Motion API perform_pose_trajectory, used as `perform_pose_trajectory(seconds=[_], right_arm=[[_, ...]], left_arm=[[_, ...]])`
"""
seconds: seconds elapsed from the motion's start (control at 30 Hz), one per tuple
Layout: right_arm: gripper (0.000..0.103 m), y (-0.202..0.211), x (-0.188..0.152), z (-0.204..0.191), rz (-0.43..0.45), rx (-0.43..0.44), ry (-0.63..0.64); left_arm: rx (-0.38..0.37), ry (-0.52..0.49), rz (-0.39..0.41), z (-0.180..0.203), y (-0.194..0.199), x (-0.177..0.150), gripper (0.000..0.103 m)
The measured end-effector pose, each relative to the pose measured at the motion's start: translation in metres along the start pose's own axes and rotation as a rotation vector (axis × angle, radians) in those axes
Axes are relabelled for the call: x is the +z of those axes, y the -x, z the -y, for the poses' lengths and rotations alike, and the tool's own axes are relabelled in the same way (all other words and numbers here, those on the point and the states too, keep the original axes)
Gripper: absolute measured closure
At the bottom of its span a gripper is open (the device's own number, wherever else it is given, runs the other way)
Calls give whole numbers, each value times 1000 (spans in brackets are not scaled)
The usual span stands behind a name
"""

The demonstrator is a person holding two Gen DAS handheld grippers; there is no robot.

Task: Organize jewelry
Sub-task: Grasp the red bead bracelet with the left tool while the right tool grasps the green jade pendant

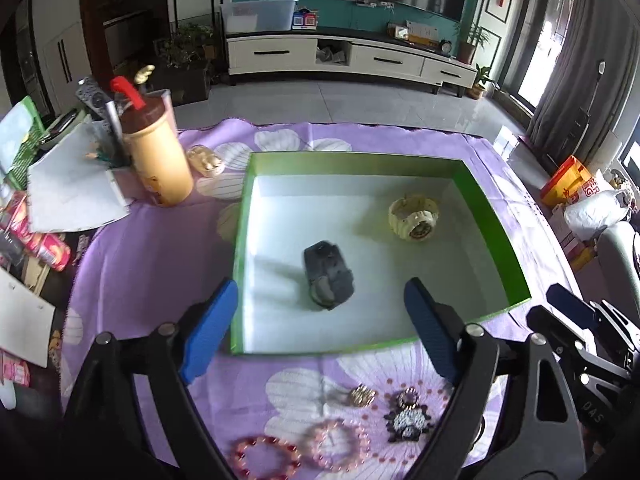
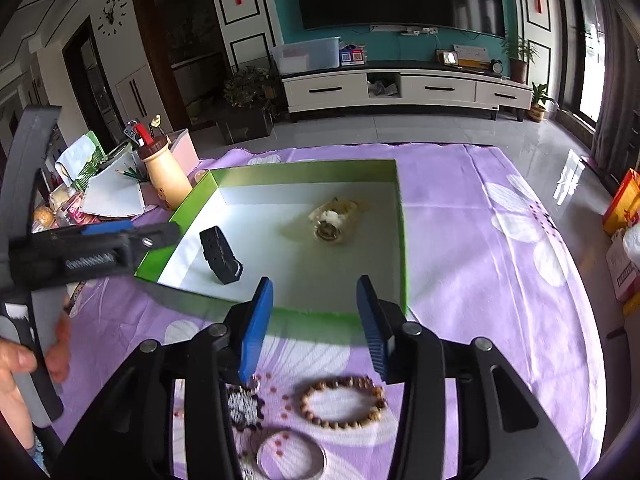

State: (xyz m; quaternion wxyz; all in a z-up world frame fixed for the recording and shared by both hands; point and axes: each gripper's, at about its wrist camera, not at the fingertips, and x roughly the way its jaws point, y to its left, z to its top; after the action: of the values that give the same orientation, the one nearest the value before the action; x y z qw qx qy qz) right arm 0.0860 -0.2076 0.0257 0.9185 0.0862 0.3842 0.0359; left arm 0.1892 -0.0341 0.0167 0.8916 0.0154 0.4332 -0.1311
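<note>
— Looking into the shallow green-walled cardboard box (image 1: pixel 494 216), how much is sorted?

— Two pieces lie on its white floor: a dark grey watch with a folded strap (image 1: pixel 329 276) near the front and a cream-yellow chunky wristwatch (image 1: pixel 414 216) farther back, well apart from each other.

— And what is left on the purple flowered cloth (image 2: pixel 480 220) over the counter?

— At least six pieces, so the job looks under halfway. The left view shows a small gold ring (image 1: pixel 362 395), a black-and-white beaded ornament (image 1: pixel 408 420), a pink bead bracelet (image 1: pixel 336 444) and a red bead bracelet (image 1: pixel 266 456). The right view adds a brown wooden bead bracelet (image 2: pixel 343 402) and a plain silver bangle (image 2: pixel 291 456). Blur at the bottom edge may hide more.

— The tools?

— The left hand-held gripper (image 1: pixel 316 336) hangs over the box's near edge, jaws wide apart, holding nothing. The right hand-held gripper (image 2: pixel 316 328) is likewise spread and empty, above the loose jewelry.
</note>
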Motion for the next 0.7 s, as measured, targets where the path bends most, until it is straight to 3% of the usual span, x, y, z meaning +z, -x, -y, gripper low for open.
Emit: perform_pose_trajectory(seconds=[0.27,0.47,0.7], right_arm=[[55,41,-30,6,-1,2,-30],[55,60,-52,3,-16,7,-27],[55,70,-78,-3,-48,23,-21]], left_arm=[[30,33,1,-37,42,-38,15],[58,36,-38,-55,51,-78,15],[35,58,-105,-67,48,-120,15]])
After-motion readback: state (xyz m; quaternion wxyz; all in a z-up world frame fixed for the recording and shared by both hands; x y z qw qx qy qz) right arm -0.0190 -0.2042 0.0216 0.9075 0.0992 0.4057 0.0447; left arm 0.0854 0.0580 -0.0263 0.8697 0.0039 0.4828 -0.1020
